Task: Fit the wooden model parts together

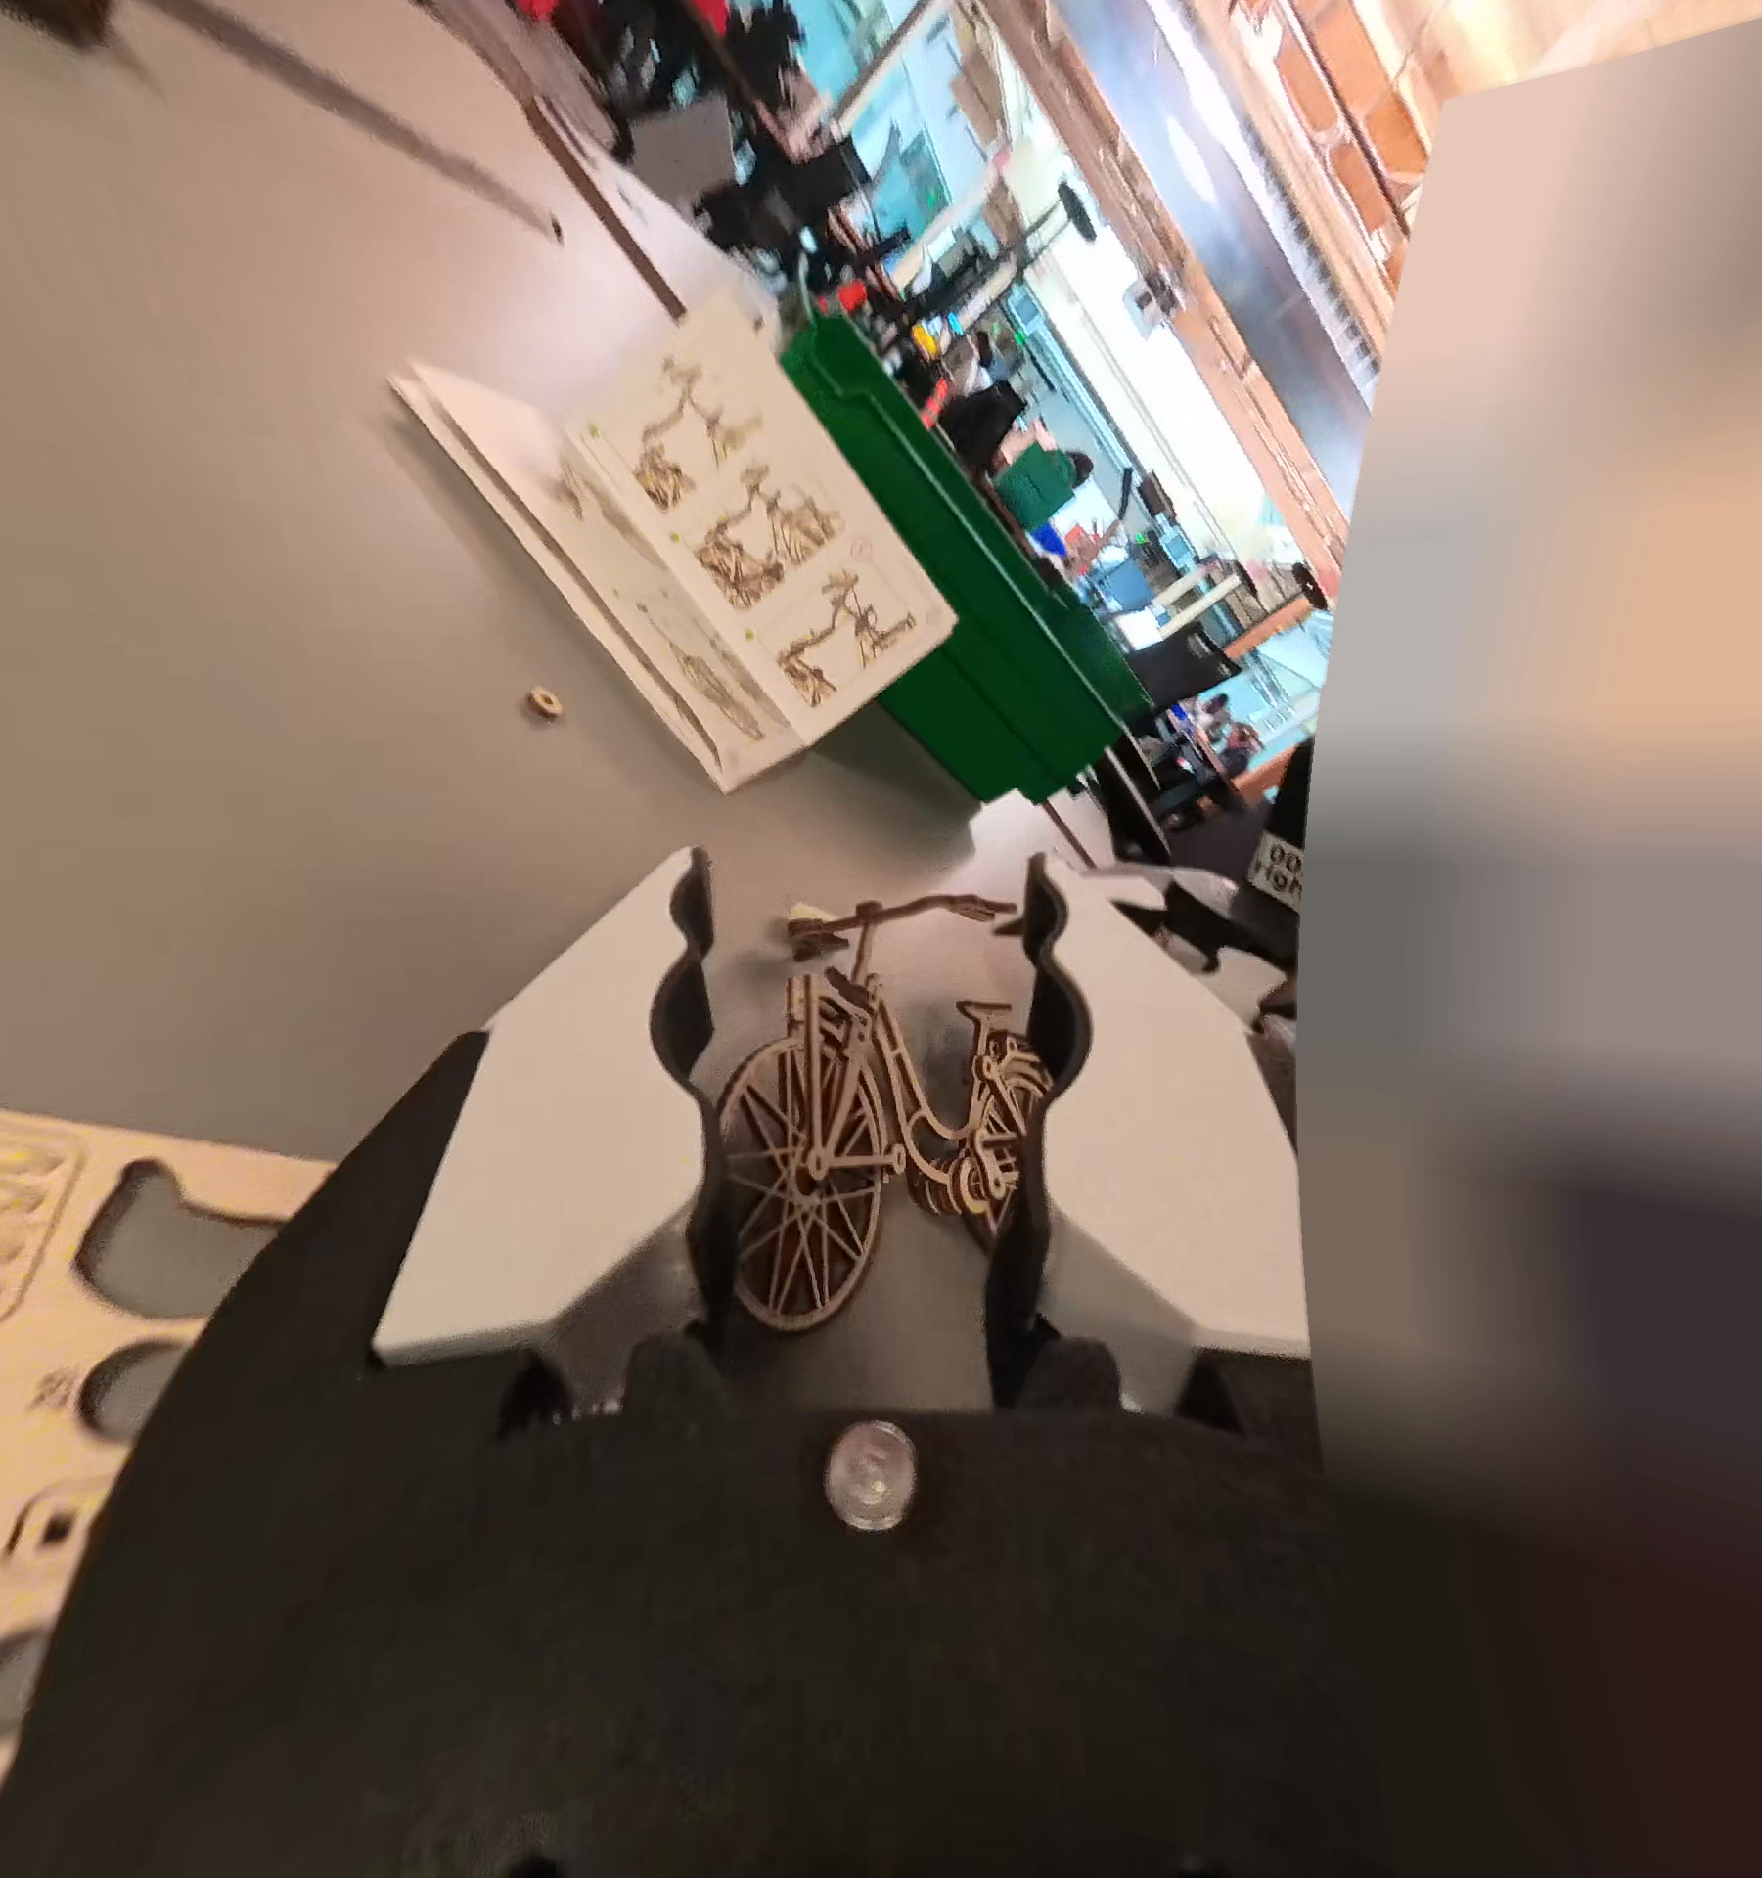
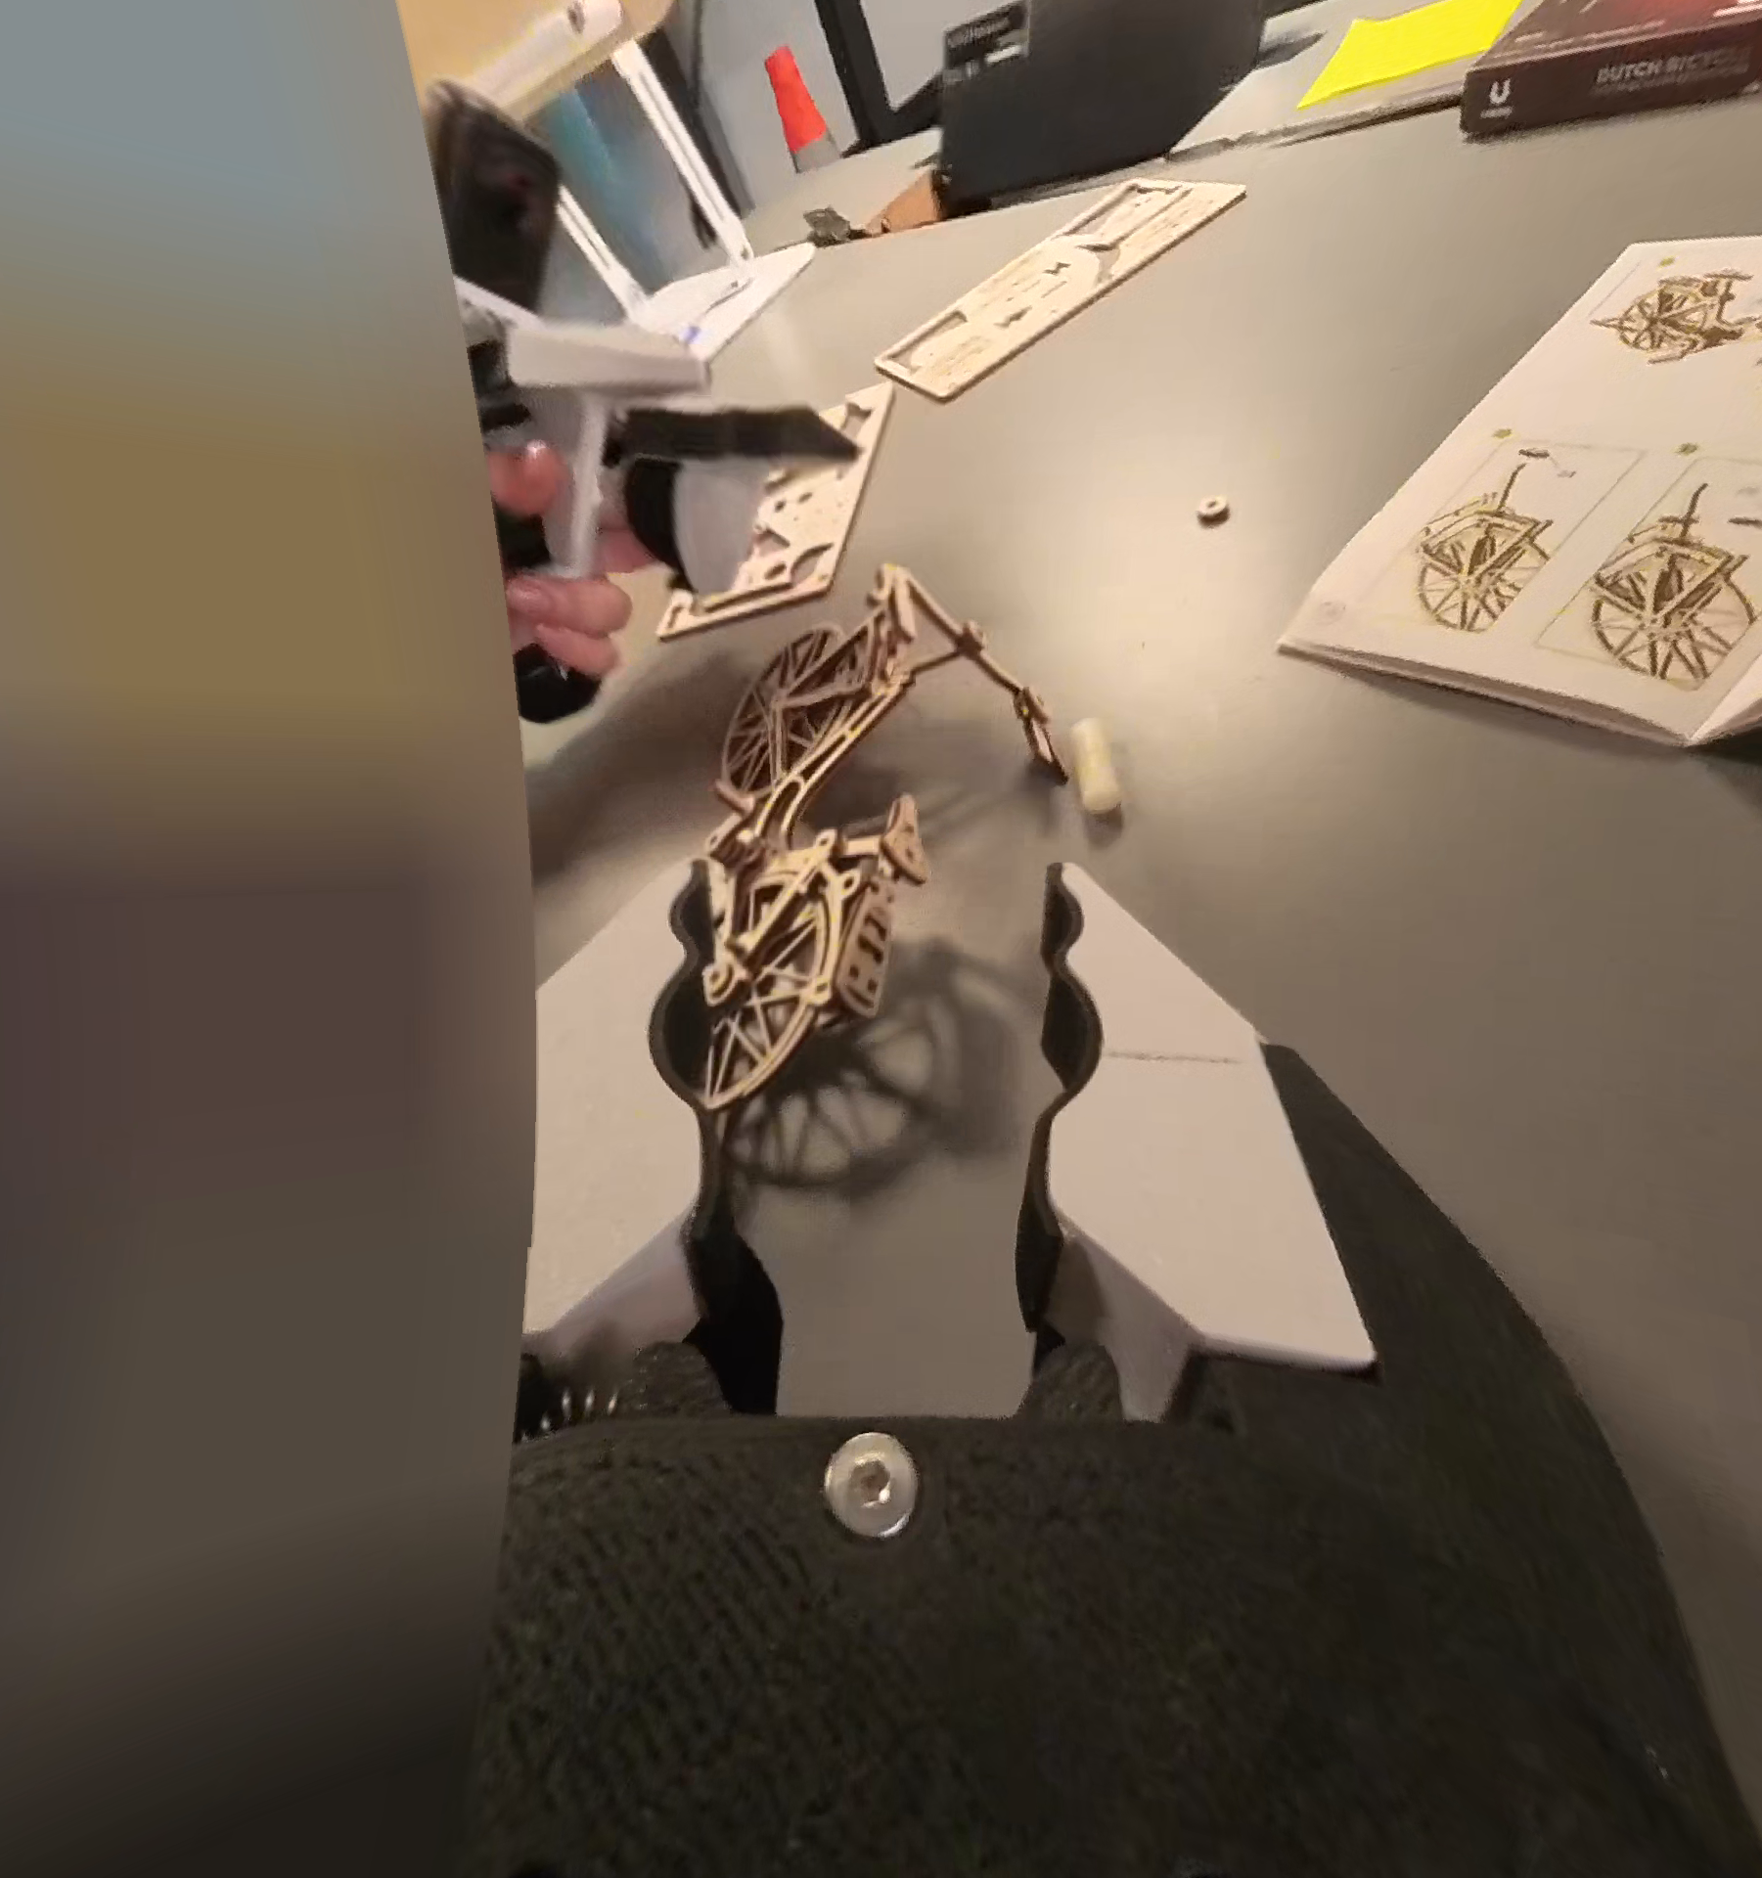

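A small wooden bicycle model [image 2: 805, 813] leans on the grey table [image 2: 1364, 1016], its handlebar end touching the top beside a short white cylinder [image 2: 1095, 762]. My right gripper [image 2: 876, 879] is open and empty. The bicycle's rear wheel lies just inside its left finger [image 2: 602, 1067]; I cannot tell whether they touch. My left gripper [image 1: 868, 884] is open and empty, with the bicycle [image 1: 856, 1118] seen between its fingers but farther off. In the right wrist view the left gripper [image 2: 754, 432] is held by a hand above a wooden parts sheet [image 2: 785, 528].
An open instruction booklet [image 2: 1568, 528] lies at the right; it leans on a green bin [image 1: 958, 569]. A small wooden ring [image 2: 1212, 508] lies loose. A second parts sheet [image 2: 1059, 285], a dark box [image 2: 1618, 61] and a laptop [image 2: 1059, 102] lie farther back. A cut-out sheet [image 1: 43, 1270] lies lower left. My right fingertips sit around 15 cm from my left ones.
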Action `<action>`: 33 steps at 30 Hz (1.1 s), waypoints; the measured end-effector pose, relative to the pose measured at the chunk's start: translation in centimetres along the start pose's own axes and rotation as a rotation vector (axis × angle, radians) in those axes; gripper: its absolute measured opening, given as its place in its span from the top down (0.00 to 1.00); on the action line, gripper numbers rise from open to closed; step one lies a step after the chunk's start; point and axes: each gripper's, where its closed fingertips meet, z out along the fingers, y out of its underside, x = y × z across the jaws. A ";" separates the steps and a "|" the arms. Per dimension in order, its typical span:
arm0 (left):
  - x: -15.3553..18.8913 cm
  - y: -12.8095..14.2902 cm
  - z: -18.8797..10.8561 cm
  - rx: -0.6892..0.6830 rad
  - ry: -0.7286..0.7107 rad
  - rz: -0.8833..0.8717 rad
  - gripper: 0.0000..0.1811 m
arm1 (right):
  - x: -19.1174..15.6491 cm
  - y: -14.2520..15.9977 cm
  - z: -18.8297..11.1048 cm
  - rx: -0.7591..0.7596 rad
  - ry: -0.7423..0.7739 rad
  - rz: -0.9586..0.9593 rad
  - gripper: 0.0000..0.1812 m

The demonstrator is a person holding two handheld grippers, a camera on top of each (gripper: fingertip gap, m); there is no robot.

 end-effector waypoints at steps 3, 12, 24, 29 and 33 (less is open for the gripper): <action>0.4 -0.9 -1.9 0.087 -0.058 0.072 0.66 | -0.8 1.5 -0.1 -0.032 0.087 -0.052 0.55; -1.6 -4.4 -10.0 0.505 -0.429 0.441 0.62 | -2.1 5.6 2.1 -0.273 0.334 -0.246 0.45; -1.8 -5.4 -12.8 0.646 -0.468 0.427 0.58 | -0.4 2.9 3.3 -0.399 0.097 -0.156 0.62; -1.7 -5.2 -12.4 0.626 -0.464 0.444 0.58 | -0.5 2.4 3.8 -0.496 -0.157 0.176 0.66; -1.7 -5.3 -12.7 0.648 -0.443 0.419 0.58 | -1.7 2.8 3.9 -0.582 -0.339 0.311 0.77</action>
